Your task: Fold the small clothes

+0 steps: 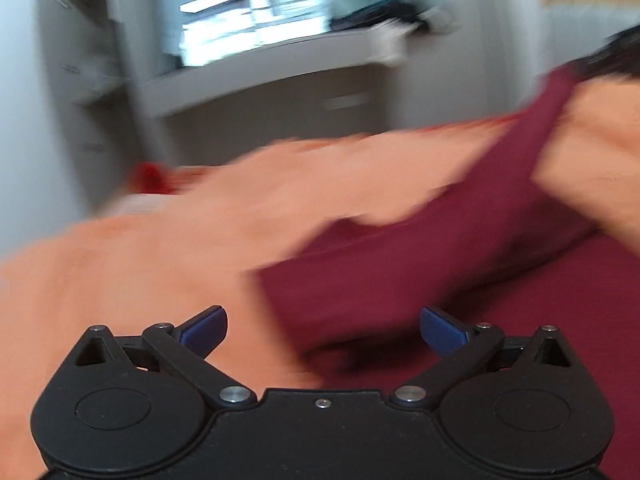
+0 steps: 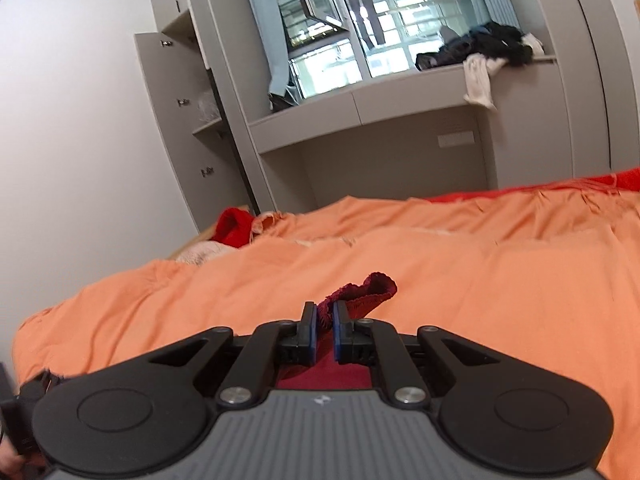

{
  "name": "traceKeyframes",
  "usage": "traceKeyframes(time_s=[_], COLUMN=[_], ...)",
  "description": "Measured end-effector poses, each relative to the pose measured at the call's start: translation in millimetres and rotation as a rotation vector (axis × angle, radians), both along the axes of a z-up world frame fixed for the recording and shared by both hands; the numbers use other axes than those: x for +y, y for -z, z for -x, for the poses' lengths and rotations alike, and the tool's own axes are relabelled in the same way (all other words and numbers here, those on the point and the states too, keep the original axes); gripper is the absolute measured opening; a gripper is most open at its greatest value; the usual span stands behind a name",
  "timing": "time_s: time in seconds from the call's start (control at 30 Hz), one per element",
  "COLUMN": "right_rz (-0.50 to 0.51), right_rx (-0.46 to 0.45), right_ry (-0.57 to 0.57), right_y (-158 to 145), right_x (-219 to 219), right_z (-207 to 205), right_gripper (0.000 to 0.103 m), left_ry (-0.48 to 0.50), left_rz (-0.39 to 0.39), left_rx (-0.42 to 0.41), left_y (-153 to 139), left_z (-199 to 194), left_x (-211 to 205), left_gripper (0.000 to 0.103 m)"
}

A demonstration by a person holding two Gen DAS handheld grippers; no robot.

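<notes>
While the maroon garment [image 1: 400, 276] hangs stretched over the orange bedspread [image 2: 440, 264], its long axis runs in the left wrist view from low centre up to the upper right, where it narrows toward the right gripper [image 2: 325, 320], a dark shape at the frame's edge. That gripper's jaws are clamped together on a bunched, ribbed edge of the cloth, which sticks up past the pads [image 2: 310, 328] in its own view, with more maroon fabric below them. The left gripper [image 1: 323, 330] stands with jaws wide apart and nothing between them, just short of the garment's lower, broader end.

By my reading, the step in hand is lifting the garment by one end to spread it before folding. Next, the left gripper should pinch the free lower edge so both ends can be drawn taut and laid flat on the bed. Blur hides the cloth's exact outline.
</notes>
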State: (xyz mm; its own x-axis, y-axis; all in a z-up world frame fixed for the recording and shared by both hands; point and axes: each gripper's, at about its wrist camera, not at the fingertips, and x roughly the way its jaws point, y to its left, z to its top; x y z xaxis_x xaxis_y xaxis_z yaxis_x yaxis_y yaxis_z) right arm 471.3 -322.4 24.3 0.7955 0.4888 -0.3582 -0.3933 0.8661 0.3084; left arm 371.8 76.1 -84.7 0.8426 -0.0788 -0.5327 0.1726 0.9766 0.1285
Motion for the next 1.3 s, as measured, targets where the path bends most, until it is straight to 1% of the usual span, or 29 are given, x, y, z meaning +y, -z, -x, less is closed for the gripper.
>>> traceKeyframes(time_s=[0.03,0.07,0.1,0.13,0.2,0.23,0.3,0.33,0.37,0.43,0.47,0.5,0.6,0.67,0.73,0.77,0.83,0.93,0.97,1.0,1.03,1.07,1.1,1.13,1.23,1.27,1.3], right_rz=[-0.002,0.000,0.001,0.000,-0.008,-0.011,0.000,0.003,0.005,0.001,-0.004,-0.010,-0.031,-0.025,-0.033,-0.039,-0.035,-0.040,-0.039,-0.037,-0.037,-0.038,-0.040,-0.042,-0.064,-0.077,-0.090], right_rx=[-0.012,-0.025,-0.039,-0.050,-0.064,-0.070,-0.076,-0.077,-0.073,-0.062,-0.059,-0.055,-0.044,-0.041,-0.025,-0.014,-0.003,-0.001,-0.005,-0.012,-0.019,-0.027,-0.034,-0.042,-0.079,-0.094,-0.087], right_ry=[-0.008,-0.014,-0.018,-0.020,-0.024,-0.029,-0.031,-0.029,-0.027,-0.018,-0.015,-0.012,-0.015,-0.022,-0.031,-0.036,-0.038,-0.042,-0.043,-0.043,-0.042,-0.042,-0.041,-0.039,-0.027,-0.023,-0.020], right_y=[-4,-10,-14,-18,-25,-27,-30,-30,-30,-26,-24,-22,-17,-14,-7,-3,4,5,4,2,0,-3,-5,-8,-11,-7,1], right_x=[3,6,7,9,10,11,12,10,11,9,8,6,5,7,9,10,14,18,18,18,19,18,18,17,6,0,-7], right_z=[1,3,5,7,11,13,15,16,16,16,15,14,13,12,10,8,7,5,6,6,7,9,10,11,17,22,26], right_gripper=[0.008,0.008,0.008,0.008,0.008,0.008,0.008,0.008,0.008,0.008,0.008,0.008,0.008,0.008,0.008,0.007,0.007,0.007,0.007,0.007,0.007,0.007,0.007,0.007,0.006,0.007,0.006], left_ry=[0.035,0.058,0.065,0.062,0.059,0.014,-0.107,-0.137,-0.162,-0.202,-0.240,-0.272,-0.357,-0.404,-0.447,-0.449,-0.404,-0.259,-0.217,-0.191,-0.184,-0.200,-0.239,-0.282,-0.379,-0.428,-0.465], left_rz=[0.033,0.037,0.020,0.000,0.000,-0.033,-0.142,-0.155,-0.138,-0.074,-0.062,-0.073,-0.152,-0.186,-0.217,-0.216,-0.186,-0.120,-0.117,-0.140,-0.188,-0.244,-0.299,-0.318,-0.217,-0.210,-0.215], left_rx=[0.021,0.051,0.079,0.118,0.173,0.178,0.166,0.152,0.138,0.098,0.078,0.071,0.063,0.044,0.075,0.098,0.131,0.147,0.164,0.183,0.199,0.204,0.197,0.187,0.155,0.133,0.108], left_y=[3,10,17,25,37,43,49,48,46,39,36,34,28,27,29,29,28,24,27,33,41,51,58,62,55,52,49], left_z=[-3,-9,-17,-27,-44,-51,-61,-61,-60,-55,-53,-51,-43,-42,-45,-47,-45,-40,-40,-42,-45,-49,-54,-56,-55,-52,-50], left_x=[-3,-8,-14,-19,-24,-25,-25,-22,-15,1,9,14,23,32,40,43,43,35,29,22,14,7,5,7,26,31,36], left_gripper=[0.102,0.102,0.102,0.102,0.100,0.100,0.098,0.098,0.098,0.100,0.100,0.101,0.102,0.103,0.103,0.103,0.099,0.101,0.101,0.101,0.101,0.100,0.099,0.100,0.102,0.102,0.102])
